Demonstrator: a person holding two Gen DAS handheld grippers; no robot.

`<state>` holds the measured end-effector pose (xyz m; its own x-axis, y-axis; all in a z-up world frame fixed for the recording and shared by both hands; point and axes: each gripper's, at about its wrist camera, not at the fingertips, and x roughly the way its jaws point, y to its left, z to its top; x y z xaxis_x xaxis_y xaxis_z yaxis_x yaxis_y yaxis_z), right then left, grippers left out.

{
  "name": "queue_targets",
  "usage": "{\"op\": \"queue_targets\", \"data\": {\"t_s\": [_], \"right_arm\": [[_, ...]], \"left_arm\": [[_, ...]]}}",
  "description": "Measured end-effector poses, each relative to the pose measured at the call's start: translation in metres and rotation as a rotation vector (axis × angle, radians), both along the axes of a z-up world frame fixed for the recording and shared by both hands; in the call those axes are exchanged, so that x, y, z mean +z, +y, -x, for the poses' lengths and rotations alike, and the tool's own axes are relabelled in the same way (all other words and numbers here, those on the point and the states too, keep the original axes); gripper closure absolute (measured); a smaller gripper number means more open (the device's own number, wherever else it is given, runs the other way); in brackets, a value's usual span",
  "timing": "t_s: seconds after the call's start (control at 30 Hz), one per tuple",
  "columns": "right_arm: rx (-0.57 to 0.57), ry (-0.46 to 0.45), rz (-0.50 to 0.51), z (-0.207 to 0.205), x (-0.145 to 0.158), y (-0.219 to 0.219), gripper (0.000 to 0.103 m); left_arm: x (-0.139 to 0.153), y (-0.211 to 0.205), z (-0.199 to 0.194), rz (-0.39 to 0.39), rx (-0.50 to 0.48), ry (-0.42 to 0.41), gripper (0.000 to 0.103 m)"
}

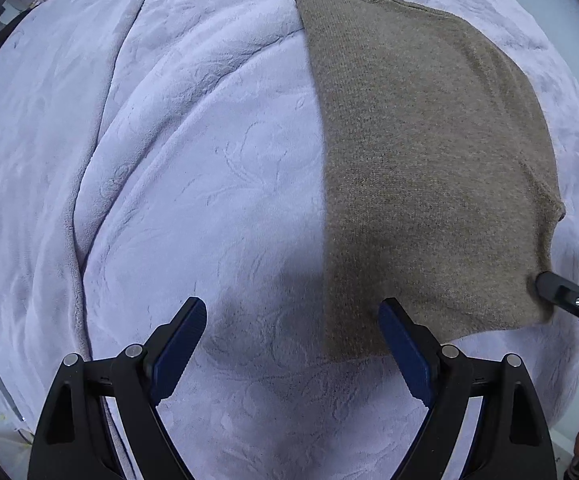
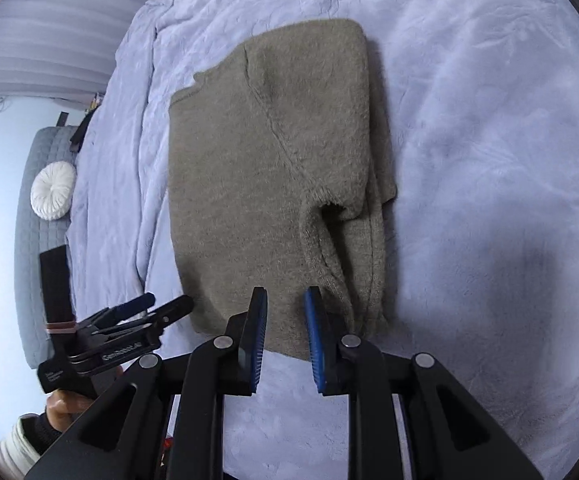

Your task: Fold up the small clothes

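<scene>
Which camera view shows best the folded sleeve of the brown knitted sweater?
The right wrist view: the folded sleeve of the brown knitted sweater lies whole on top, cuff visible. The left wrist view shows only plain knit and edges.

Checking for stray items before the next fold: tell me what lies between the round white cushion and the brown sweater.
Only rumpled lavender blanket separates the white cushion from the brown sweater; no other item lies there. This shows in the right wrist view.
</scene>
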<state>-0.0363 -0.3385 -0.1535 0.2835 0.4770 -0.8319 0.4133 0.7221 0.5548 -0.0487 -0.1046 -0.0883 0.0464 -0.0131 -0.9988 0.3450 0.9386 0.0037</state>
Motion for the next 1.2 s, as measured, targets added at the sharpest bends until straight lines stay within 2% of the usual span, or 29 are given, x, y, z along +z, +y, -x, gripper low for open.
{"op": "queue_targets", "data": {"t_s": [0.1,0.23,0.4,0.77,0.9,0.97,1.17,1.2], "right_arm": [[-0.014,0.071,0.008,0.004,-0.023,-0.002,0.083],[-0.052,0.079,-0.03,0.005,-0.033,-0.006,0.083],[-0.03,0.081,0.001,0.007,-0.029,-0.007,0.083],[-0.051,0.073,0.007,0.024,-0.016,-0.016,0.083],[-0.059,0.07,-0.001,0.026,-0.016,-0.016,0.079],[-0.054,0.07,0.003,0.025,-0.014,-0.017,0.077],[-0.048,0.066,0.027,0.02,-0.006,-0.014,0.066],[-0.049,0.064,0.031,0.02,-0.004,-0.013,0.06]], "left_arm": [[0.011,-0.003,0.0,-0.001,0.002,-0.008,0.014],[0.019,0.002,-0.002,-0.004,0.004,-0.016,0.014],[0.021,-0.001,-0.009,-0.003,0.008,-0.011,0.014],[0.026,-0.001,0.001,0.019,-0.025,-0.006,0.014],[0.026,0.002,0.003,0.022,-0.024,-0.02,0.012],[0.025,0.004,0.0,0.026,-0.02,-0.032,0.0],[0.03,0.012,-0.004,0.073,-0.024,-0.049,0.0],[0.031,0.013,-0.007,0.083,-0.019,-0.046,0.0]]}}
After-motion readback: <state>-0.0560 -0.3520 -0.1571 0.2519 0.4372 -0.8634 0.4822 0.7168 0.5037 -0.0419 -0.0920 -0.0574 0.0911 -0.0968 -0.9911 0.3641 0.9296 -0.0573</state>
